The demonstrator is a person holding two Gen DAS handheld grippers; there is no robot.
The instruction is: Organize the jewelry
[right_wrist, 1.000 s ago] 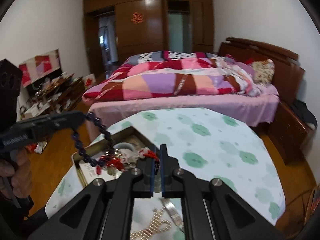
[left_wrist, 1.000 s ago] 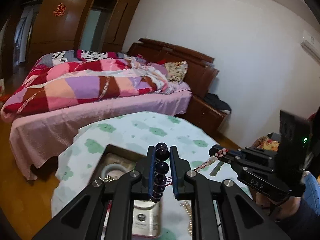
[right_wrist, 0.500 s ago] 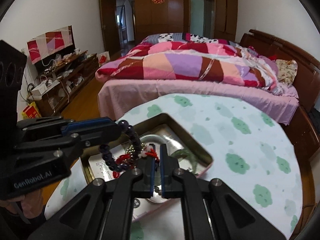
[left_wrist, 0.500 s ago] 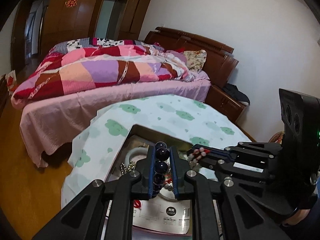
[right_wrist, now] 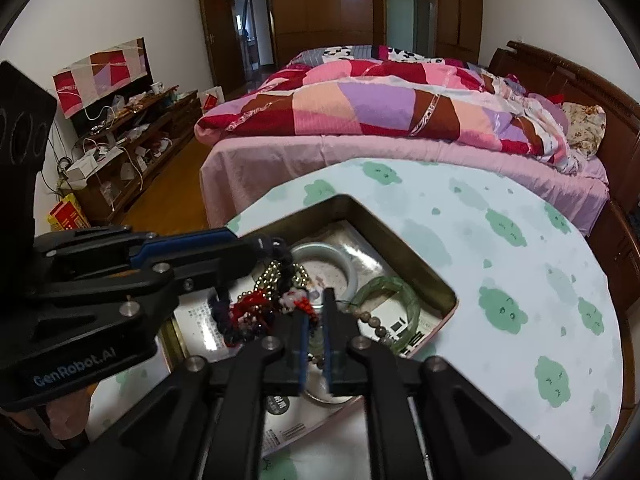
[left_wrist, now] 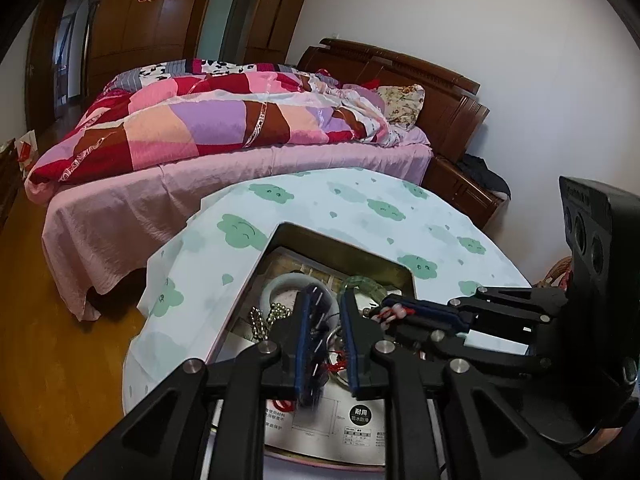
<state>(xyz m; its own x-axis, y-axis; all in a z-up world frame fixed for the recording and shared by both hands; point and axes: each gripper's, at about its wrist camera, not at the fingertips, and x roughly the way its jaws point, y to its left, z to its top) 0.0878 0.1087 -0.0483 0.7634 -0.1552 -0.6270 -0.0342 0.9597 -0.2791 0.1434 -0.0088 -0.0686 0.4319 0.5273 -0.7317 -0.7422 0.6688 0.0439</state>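
Note:
An open metal tin [right_wrist: 404,250] sits on the cloud-print table. My left gripper [left_wrist: 326,298] hovers low over the tin, and its jaws are opening. A dark bead string [left_wrist: 314,344] hangs blurred and loose between them, lying against the left pad. In the right wrist view the string [right_wrist: 282,264] trails from the left gripper [right_wrist: 276,246] down into the tin. My right gripper [right_wrist: 316,306] is just beside it, its jaws also opening. The string's red-and-white tassel [right_wrist: 296,300] rests at the right gripper's tips, with no pad pressing on it.
The tin also holds a white bangle [right_wrist: 320,254], a green bangle [right_wrist: 386,300], a gold bead chain [right_wrist: 276,276] and a brown bead bracelet [right_wrist: 372,322]. A bed [left_wrist: 240,132] stands behind the table. A low shelf [right_wrist: 132,148] is on the left.
Both grippers came down close over the tin. Their jaws, shut on the bead string and its tassel before, now stand apart. The string is slipping down.

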